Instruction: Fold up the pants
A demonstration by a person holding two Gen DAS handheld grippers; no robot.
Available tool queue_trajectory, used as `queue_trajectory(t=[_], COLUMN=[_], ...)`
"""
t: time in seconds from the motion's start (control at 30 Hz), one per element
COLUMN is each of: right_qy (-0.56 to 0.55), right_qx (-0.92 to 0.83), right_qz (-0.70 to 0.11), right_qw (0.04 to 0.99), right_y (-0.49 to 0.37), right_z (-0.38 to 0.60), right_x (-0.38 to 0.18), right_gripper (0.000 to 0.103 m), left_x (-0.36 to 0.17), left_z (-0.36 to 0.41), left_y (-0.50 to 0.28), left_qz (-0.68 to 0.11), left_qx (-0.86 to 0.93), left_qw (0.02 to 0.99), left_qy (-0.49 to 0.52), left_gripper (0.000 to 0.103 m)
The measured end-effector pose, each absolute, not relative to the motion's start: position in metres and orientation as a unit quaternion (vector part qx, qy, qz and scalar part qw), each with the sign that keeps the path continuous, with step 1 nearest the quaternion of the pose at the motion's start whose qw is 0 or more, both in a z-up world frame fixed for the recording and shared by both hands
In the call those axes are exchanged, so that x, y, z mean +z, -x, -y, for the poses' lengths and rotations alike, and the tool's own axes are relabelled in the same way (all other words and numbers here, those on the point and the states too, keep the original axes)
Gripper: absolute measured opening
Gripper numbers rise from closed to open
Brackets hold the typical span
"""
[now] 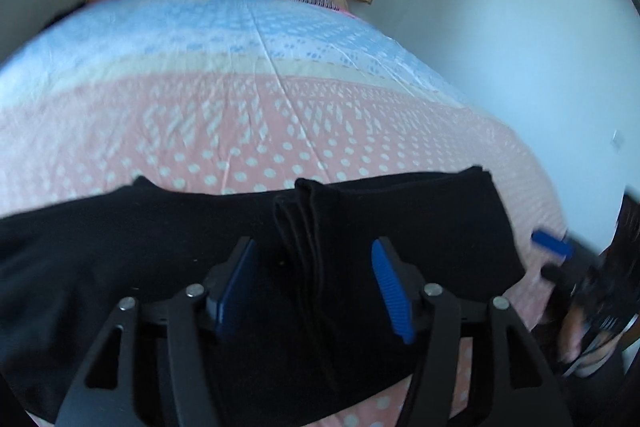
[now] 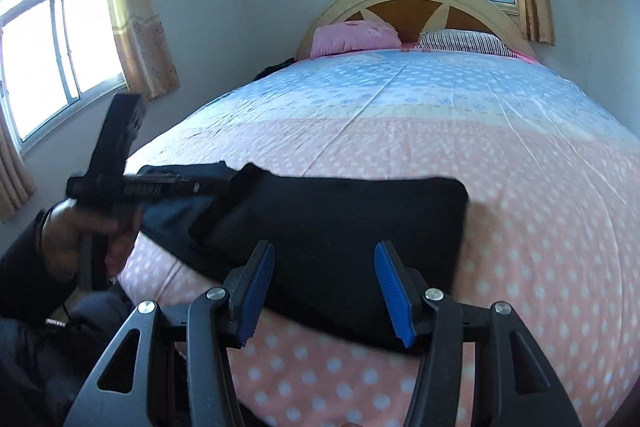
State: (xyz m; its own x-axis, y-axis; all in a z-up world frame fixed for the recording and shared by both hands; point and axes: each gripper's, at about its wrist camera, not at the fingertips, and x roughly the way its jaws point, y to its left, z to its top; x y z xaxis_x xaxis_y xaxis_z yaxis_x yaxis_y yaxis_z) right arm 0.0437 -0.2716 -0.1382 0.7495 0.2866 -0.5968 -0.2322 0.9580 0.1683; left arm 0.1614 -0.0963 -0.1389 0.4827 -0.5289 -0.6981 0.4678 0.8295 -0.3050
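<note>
On the left side of the bed (image 2: 400,131), near its front edge, a hand (image 2: 84,231) holds the left gripper (image 1: 316,287). In that gripper's own view its two blue fingers (image 1: 390,291) are spread wide, and nothing is between them but the cloth lying below. The gripper hangs just over the pants (image 2: 332,227) and does not pinch them. The pants are black and lie flat across the front part of the bed, on the pink cover with white dots. They look folded over already, because a stack of cloth edges (image 1: 300,219) shows right in the middle of the left view, one layer on top of another. In the right view the pants make a tidy dark block with a rounded corner on the right, but a looser bit of cloth sticks out at the left end, under the left gripper. Further right, the right gripper (image 2: 324,287) is wide open too and empty, close above the near edge of the pants. So most of the folding seems done. What may be left is one more fold or a little smoothing at the left end. At the far end of the bed sit a pink pillow (image 2: 354,37) and a striped pillow (image 2: 464,41).
</note>
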Motion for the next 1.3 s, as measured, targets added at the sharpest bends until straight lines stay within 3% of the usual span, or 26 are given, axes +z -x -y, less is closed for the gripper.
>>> queue_trajectory(t=[0.17,0.37,0.43,0.47,0.5,0.57,0.8,1.0,1.03,1.1,1.17,1.27,1.3], right_qy=[-0.068,-0.078,-0.095,-0.109,-0.117,-0.128,-0.081,-0.019,0.002,0.025,0.036,0.032,0.031], right_qx=[0.099,0.107,0.090,0.072,0.058,0.039,0.067,0.210,0.226,0.240,0.248,0.247,0.248], right_qz=[-0.408,-0.361,-0.357,-0.369,-0.389,-0.423,-0.375,-0.355,-0.360,-0.373,-0.391,-0.404,-0.407], right_qw=[0.905,0.923,0.925,0.920,0.912,0.896,0.921,0.911,0.905,0.896,0.886,0.880,0.879], right_y=[-0.090,-0.090,-0.103,-0.114,-0.125,-0.140,-0.118,-0.102,-0.099,-0.094,-0.097,-0.102,-0.104], right_z=[0.286,0.292,0.299,0.306,0.311,0.320,0.275,0.185,0.168,0.150,0.138,0.132,0.132], right_x=[-0.173,-0.142,-0.138,-0.143,-0.153,-0.170,-0.142,-0.138,-0.143,-0.153,-0.167,-0.179,-0.181], right_gripper=[0.055,0.055,0.060,0.071,0.074,0.074,0.074,0.074,0.072,0.052,0.041,0.034,0.015], left_x=[-0.161,-0.163,-0.162,-0.162,-0.160,-0.155,-0.125,-0.136,-0.140,-0.147,-0.155,-0.168,-0.171], left_z=[0.108,0.118,0.117,0.118,0.115,0.106,0.006,-0.100,-0.119,-0.137,-0.152,-0.164,-0.165], left_y=[-0.149,-0.144,-0.145,-0.144,-0.145,-0.142,-0.153,-0.168,-0.168,-0.166,-0.167,-0.172,-0.172], left_qz=[-0.433,-0.404,-0.405,-0.405,-0.407,-0.410,-0.366,-0.383,-0.387,-0.391,-0.397,-0.410,-0.410], left_qx=[-0.286,-0.280,-0.284,-0.285,-0.288,-0.290,-0.198,-0.074,-0.053,-0.037,-0.019,-0.013,-0.018], left_qw=[0.855,0.868,0.867,0.866,0.864,0.863,0.908,0.921,0.921,0.920,0.918,0.912,0.911], left_qy=[-0.028,-0.062,-0.063,-0.066,-0.065,-0.053,-0.040,-0.019,-0.011,0.000,0.006,0.025,0.033], left_gripper=[0.067,0.073,0.073,0.073,0.073,0.073,0.077,0.077,0.077,0.077,0.077,0.077,0.077])
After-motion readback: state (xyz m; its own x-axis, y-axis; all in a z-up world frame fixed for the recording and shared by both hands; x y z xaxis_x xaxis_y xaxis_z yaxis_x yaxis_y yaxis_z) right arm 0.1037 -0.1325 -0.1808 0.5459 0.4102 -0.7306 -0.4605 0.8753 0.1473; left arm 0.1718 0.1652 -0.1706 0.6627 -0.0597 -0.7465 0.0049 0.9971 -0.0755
